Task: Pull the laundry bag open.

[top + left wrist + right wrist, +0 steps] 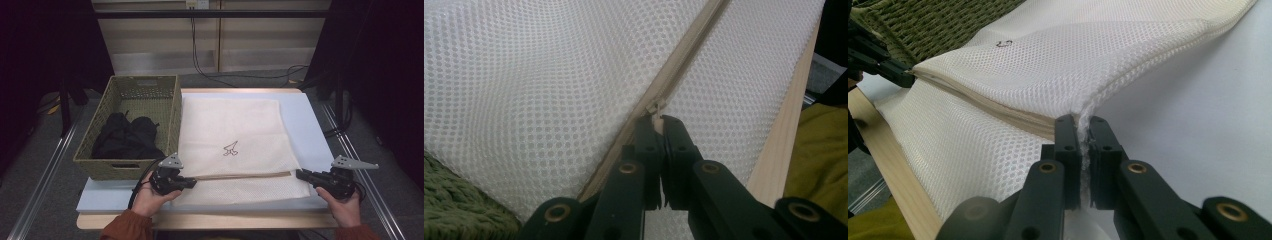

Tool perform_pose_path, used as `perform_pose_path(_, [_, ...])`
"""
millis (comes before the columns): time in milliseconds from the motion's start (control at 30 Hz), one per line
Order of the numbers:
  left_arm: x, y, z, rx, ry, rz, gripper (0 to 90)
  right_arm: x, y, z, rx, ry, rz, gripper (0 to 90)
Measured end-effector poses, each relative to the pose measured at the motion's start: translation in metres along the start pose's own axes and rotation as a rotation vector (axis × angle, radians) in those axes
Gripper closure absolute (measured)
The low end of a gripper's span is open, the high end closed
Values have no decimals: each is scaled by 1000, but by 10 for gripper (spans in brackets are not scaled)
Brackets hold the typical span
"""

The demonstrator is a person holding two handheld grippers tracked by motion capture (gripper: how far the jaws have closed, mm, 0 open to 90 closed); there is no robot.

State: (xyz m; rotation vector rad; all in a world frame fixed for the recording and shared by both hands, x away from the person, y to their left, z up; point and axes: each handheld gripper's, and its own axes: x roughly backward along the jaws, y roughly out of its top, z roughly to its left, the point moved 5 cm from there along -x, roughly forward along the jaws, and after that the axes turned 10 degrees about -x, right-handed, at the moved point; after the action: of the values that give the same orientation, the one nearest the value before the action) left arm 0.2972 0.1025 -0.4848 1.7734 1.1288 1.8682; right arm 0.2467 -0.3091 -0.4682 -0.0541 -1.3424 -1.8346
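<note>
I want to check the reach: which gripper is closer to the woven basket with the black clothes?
Left. The left gripper pinches the mesh bag's zipper pull right beside the basket's near corner. The right gripper grips the bag's opposite edge, across the bag from the basket.

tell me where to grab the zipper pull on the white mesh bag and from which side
Grip the small zipper pull at the left end of the zipper seam, coming in level from the bag's left edge. The tab sticks out along the seam there, and the left gripper is already shut on it while the right gripper pinches the opposite edge.
</note>
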Motion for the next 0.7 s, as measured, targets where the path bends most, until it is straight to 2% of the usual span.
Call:
perform_pose_path(167, [1, -1, 0, 3, 3, 8, 871, -1, 0, 0, 5, 5, 2, 848])
perform_pose_path(200, [1, -1, 1, 6, 18, 16, 871, -1, 0, 1, 6, 4, 0, 848])
perform_pose_path(433, [3, -2, 2, 12, 10, 10, 871, -1, 0, 0, 6, -5, 3, 849])
perform_pose_path(500, [4, -5, 3, 14, 24, 23, 871, -1, 0, -1, 8, -9, 1, 849])
perform_pose_path(567, [6, -7, 5, 33, 18, 9, 871, 0, 0, -1, 1, -2, -2, 849])
perform_pose_path(700, [11, -9, 5, 30, 27, 4, 871, -1, 0, -1, 3, -9, 2, 849])
